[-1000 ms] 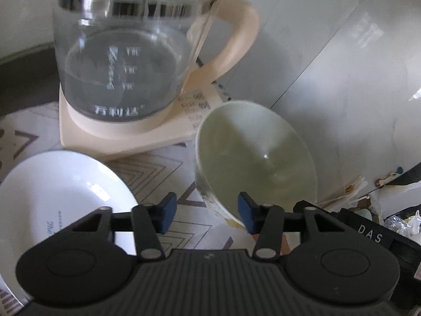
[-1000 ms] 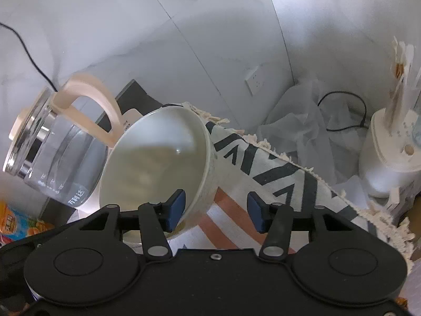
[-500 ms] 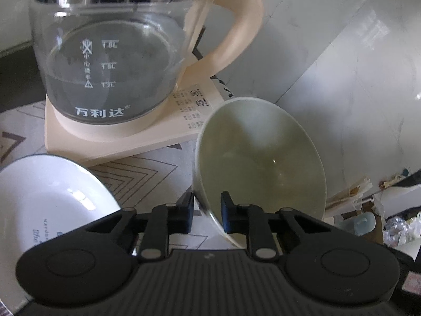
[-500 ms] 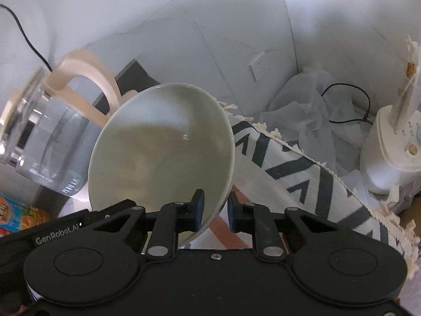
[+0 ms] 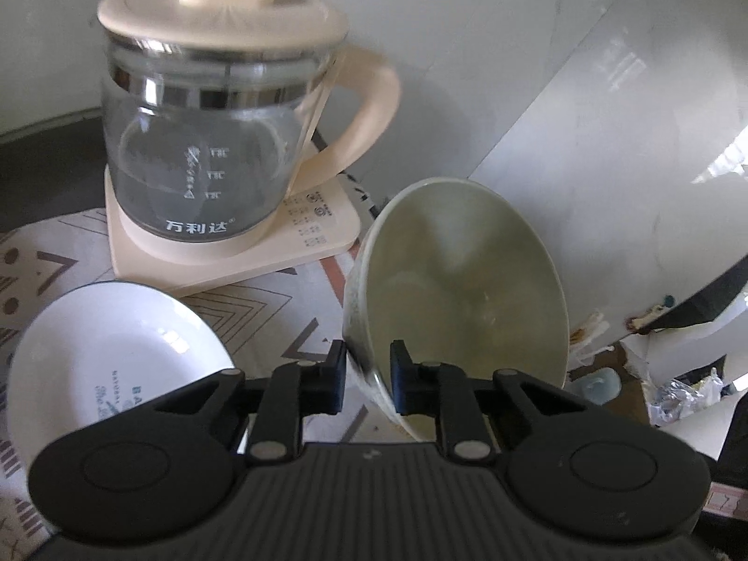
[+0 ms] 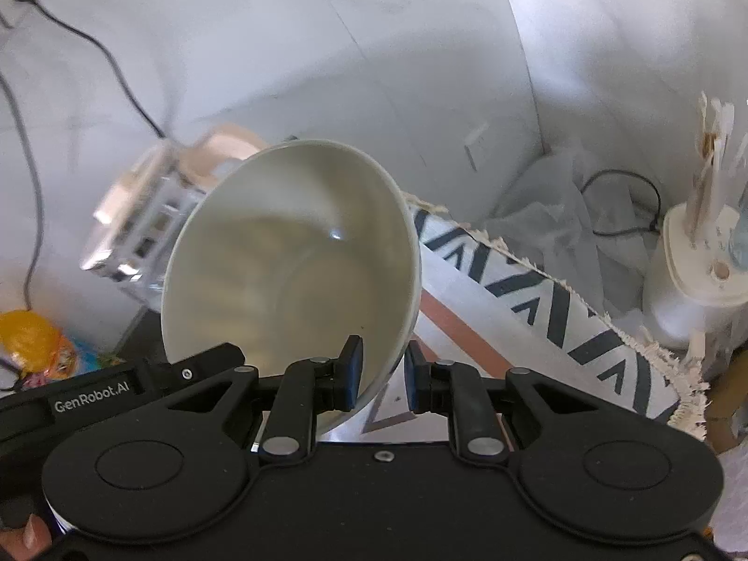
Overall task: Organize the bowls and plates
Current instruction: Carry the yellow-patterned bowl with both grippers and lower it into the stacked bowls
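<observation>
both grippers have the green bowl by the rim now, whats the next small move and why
Probably carry the green bowl left and lower it into the white bowl. The left gripper and right gripper each pinch its rim on opposite sides, it seems clear of the cloth, and the white bowl sits empty beside the kettle.

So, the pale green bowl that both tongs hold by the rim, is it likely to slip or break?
The pale green bowl looks glazed and glossy, so it may slip. The left tongs and right tongs each pinch only a thin strip of rim, and the bowl hangs tilted, so it could pivot. It seems ceramic: stiff, probably breakable if dropped.
</observation>
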Demonstrator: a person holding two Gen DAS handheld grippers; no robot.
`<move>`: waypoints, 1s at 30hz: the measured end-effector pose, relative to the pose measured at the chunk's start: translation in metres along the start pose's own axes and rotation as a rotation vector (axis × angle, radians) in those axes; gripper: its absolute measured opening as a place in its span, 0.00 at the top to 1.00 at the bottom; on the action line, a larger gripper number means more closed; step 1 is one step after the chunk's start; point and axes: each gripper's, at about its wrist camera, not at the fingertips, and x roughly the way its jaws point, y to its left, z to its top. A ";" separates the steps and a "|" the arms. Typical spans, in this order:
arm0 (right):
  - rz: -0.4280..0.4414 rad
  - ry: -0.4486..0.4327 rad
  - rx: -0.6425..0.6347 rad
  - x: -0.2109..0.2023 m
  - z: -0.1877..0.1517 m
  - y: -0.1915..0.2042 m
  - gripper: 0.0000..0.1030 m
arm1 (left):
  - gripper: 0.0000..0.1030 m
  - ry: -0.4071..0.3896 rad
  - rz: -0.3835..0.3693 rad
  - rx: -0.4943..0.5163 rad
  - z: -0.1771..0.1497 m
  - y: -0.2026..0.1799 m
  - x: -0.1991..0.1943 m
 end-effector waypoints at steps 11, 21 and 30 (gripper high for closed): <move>0.026 -0.036 -0.089 -0.036 -0.016 0.011 0.82 | 0.84 -0.057 -0.036 0.025 -0.010 -0.011 -0.055; 0.057 -0.043 -0.122 -0.061 -0.045 0.026 0.82 | 0.84 -0.071 -0.020 0.015 -0.028 -0.008 -0.088; 0.050 -0.024 -0.175 -0.071 -0.070 0.035 0.82 | 0.84 -0.041 0.006 -0.017 -0.058 0.010 -0.107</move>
